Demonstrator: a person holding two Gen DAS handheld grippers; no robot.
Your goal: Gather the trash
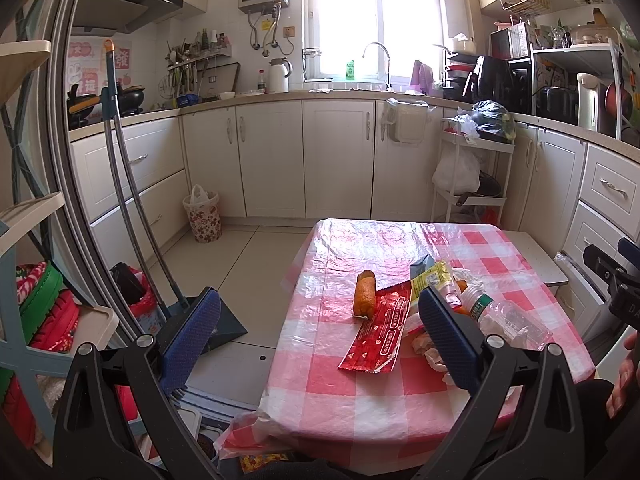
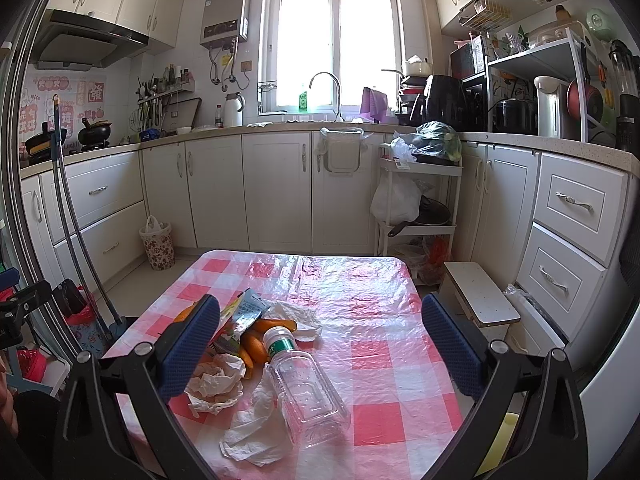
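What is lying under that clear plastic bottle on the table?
The clear plastic bottle lies on its side, partly on crumpled white tissue and the checked tablecloth. Anything beneath the tissue is hidden.

Home kitchen: sink faucet [image 2: 325,92], range hood [image 2: 86,42], white cabinets [image 2: 276,188].

Daylight from the window [image 2: 334,44] blew out; glare sat on the tablecloth [image 2: 360,280]; fisheye edges bent and darkened.
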